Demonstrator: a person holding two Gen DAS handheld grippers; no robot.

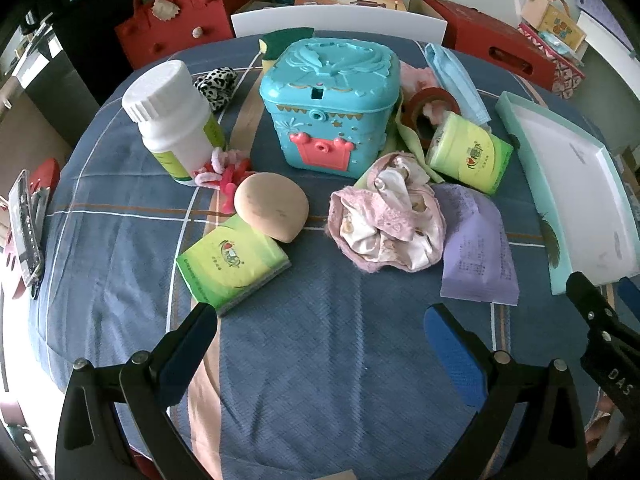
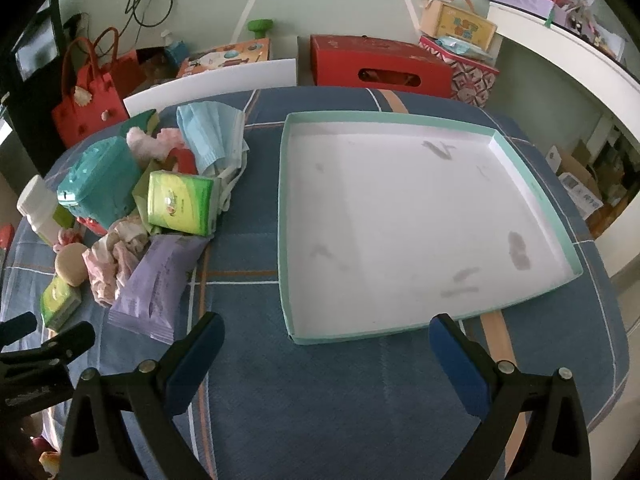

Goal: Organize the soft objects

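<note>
My left gripper [image 1: 320, 320] is open and empty above the blue cloth, just short of the clutter. Ahead lie a green tissue pack [image 1: 234, 264], a tan sponge puff [image 1: 272, 206], crumpled pink underwear [image 1: 386, 224], a purple wipes pack [image 1: 478, 244], a second tissue pack [image 1: 470, 152] and a blue face mask [image 1: 456, 80]. My right gripper [image 2: 326, 340] is open and empty at the near edge of the empty teal-rimmed white tray [image 2: 286, 216]. The same soft things lie left of the tray: wipes pack [image 2: 154, 284], tissue pack [image 2: 180, 202], mask [image 2: 210, 136].
A teal toy box [image 1: 328, 100], a white pill bottle [image 1: 172, 120], a red tape roll [image 1: 430, 108] and pink pipe cleaners [image 1: 218, 168] stand among the soft things. Red bags and boxes [image 2: 380, 66] crowd the floor behind the round table.
</note>
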